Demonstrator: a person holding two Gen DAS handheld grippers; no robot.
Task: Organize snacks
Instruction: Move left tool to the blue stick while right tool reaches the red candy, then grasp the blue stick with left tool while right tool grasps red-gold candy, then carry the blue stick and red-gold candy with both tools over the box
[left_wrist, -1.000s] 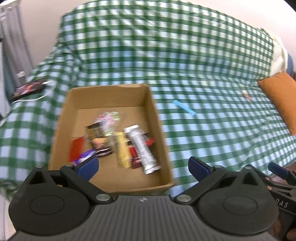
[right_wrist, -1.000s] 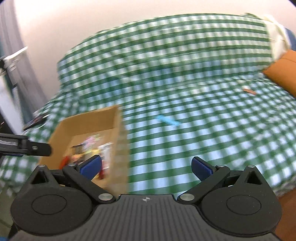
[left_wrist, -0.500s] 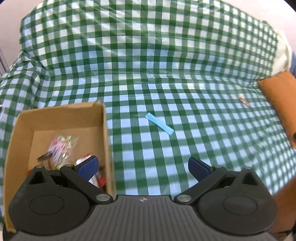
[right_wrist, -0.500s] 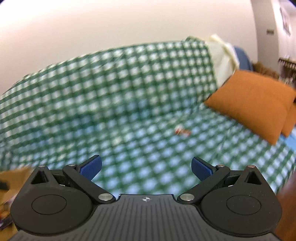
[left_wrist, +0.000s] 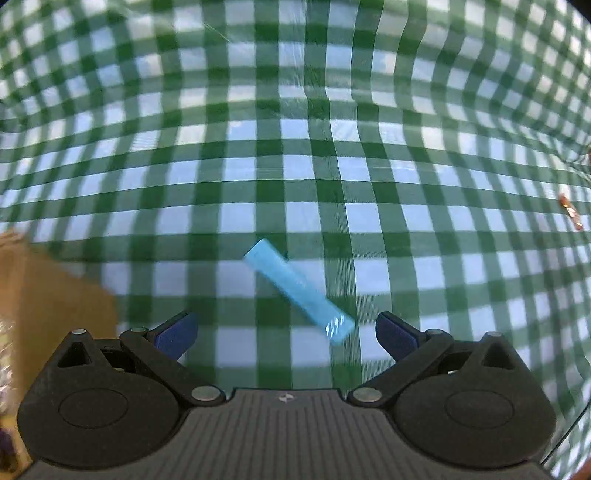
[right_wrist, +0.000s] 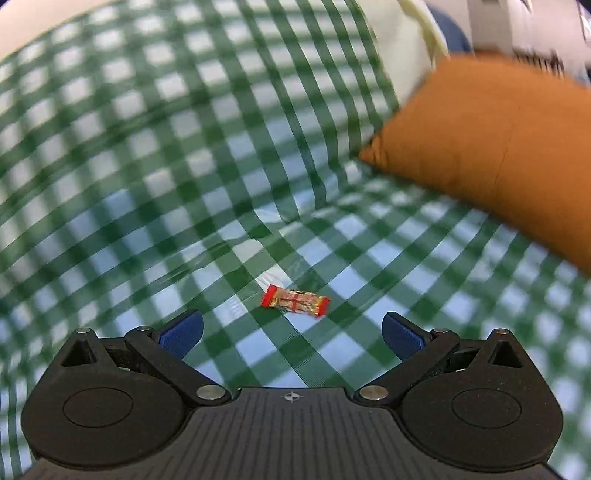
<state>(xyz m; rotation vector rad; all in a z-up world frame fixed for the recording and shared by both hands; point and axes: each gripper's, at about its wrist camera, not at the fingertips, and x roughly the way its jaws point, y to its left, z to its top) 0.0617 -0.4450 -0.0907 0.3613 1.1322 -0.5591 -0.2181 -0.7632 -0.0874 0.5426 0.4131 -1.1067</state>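
A light blue snack stick (left_wrist: 297, 291) lies slantwise on the green checked cloth (left_wrist: 332, 155), just ahead of my left gripper (left_wrist: 284, 334), which is open and empty; the stick's near end reaches between the fingertips. A cardboard box (left_wrist: 44, 306) with snacks shows at the left edge. A small red and gold wrapped snack (right_wrist: 294, 300) lies on the cloth just ahead of my right gripper (right_wrist: 291, 334), which is open and empty. The same snack shows far right in the left wrist view (left_wrist: 570, 217).
An orange cushion (right_wrist: 495, 147) lies at the right on the covered sofa, with a white pillow (right_wrist: 402, 48) behind it. The cloth is creased near the red snack.
Both grippers have moved forward and down. The left went right, away from the box, to the blue stick. The right swung right to the red snack. Both stayed open.
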